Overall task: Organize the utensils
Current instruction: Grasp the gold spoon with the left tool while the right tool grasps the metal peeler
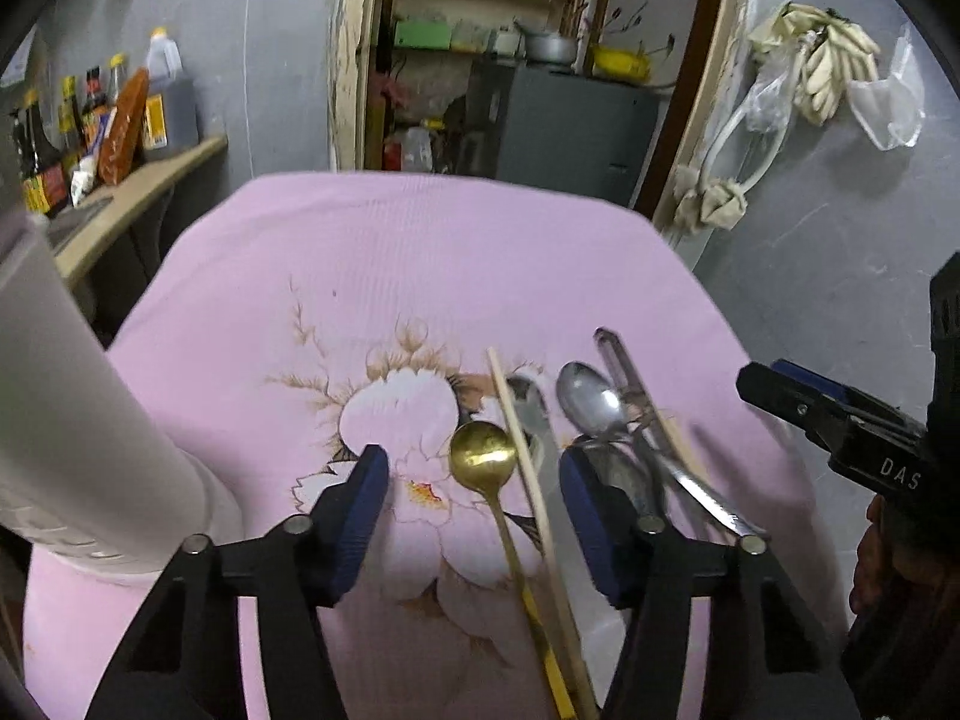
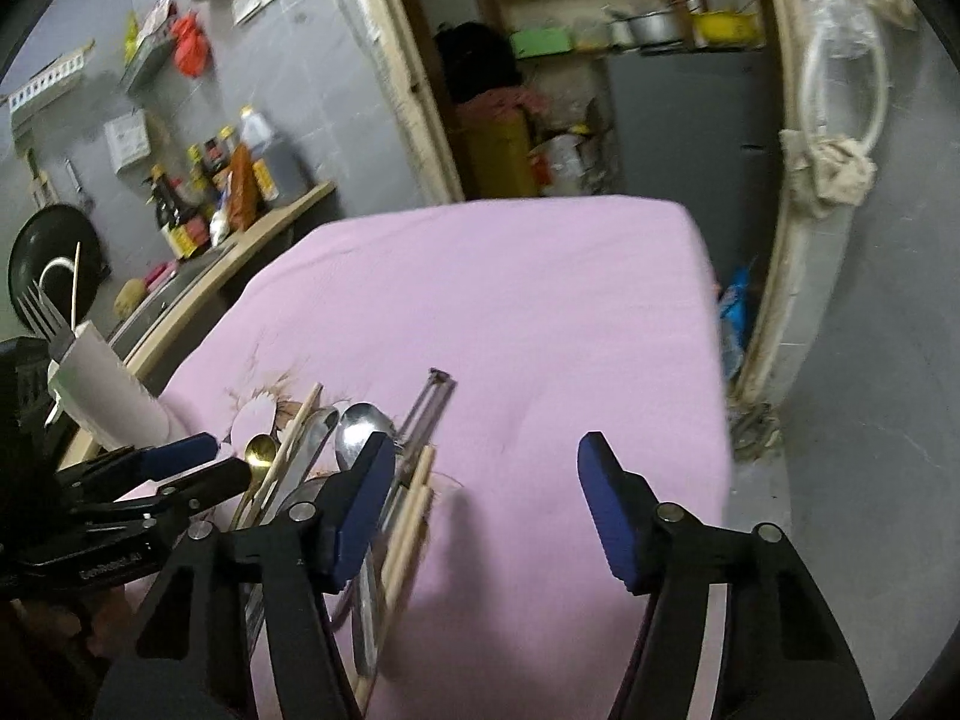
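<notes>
Several utensils lie in a loose pile on the pink flowered cloth (image 1: 420,252). My left gripper (image 1: 477,483) hovers open over them, with the gold spoon (image 1: 483,453) and a wooden chopstick (image 1: 521,450) between its blue pads, which touch nothing. To the right of them lie a silver spoon (image 1: 585,399) and a metal peeler (image 1: 618,360). My right gripper (image 2: 486,471) stands open over bare cloth (image 2: 510,312), just right of the pile. Its left finger is above the silver spoon (image 2: 363,426) and the chopsticks (image 2: 414,510).
A white utensil holder (image 2: 102,396) stands at the cloth's left edge with a fork (image 2: 39,312) sticking out of it; it looms large in the left wrist view (image 1: 78,420). Sauce bottles (image 1: 90,114) line a counter at the left. A doorway and shelves are behind.
</notes>
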{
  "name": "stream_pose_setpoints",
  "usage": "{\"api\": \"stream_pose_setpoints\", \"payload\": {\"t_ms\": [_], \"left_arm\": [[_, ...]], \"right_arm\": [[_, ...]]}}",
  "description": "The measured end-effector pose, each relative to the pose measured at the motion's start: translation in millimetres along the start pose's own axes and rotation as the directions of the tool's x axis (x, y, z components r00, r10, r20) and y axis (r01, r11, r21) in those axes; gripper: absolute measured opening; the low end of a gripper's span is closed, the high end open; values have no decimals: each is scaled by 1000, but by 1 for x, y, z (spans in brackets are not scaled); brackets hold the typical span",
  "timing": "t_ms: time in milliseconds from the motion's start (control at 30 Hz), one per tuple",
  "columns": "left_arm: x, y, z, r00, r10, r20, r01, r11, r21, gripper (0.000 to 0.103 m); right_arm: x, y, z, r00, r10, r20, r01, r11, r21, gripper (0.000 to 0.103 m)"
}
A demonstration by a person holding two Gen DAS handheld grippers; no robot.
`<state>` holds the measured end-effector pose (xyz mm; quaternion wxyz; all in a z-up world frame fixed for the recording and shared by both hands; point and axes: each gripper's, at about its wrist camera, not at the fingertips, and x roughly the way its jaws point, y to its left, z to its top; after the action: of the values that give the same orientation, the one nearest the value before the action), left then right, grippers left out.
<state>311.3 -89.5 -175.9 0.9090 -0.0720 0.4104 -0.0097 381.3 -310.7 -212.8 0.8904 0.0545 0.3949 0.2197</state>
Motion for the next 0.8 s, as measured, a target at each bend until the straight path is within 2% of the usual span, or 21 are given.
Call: {"api": "stream_pose_setpoints", "payload": {"t_ms": [167,267,367,633,800], "left_arm": [[17,4,1,999,-18,-50,17,1000,-20,42],[22,7,3,998,-19,-54,18,1000,-23,37],[25,9,5,998,-15,-54,14,1000,-16,31],[27,6,8,997,-40,-66,40,999,6,24],[29,-1,9,997,-29,-74,33,998,52,21]], "right_arm": [[26,5,8,998,32,-52,-32,999,-11,48],[38,10,12,997,44,-70,-45,999,-12,44],[51,18,16,994,49,-97,-50,999,-11,34],[68,26,20,987,22,-157,-25,1000,-16,33],[76,36,25,983,-30,-179,27,999,-21,33]]}}
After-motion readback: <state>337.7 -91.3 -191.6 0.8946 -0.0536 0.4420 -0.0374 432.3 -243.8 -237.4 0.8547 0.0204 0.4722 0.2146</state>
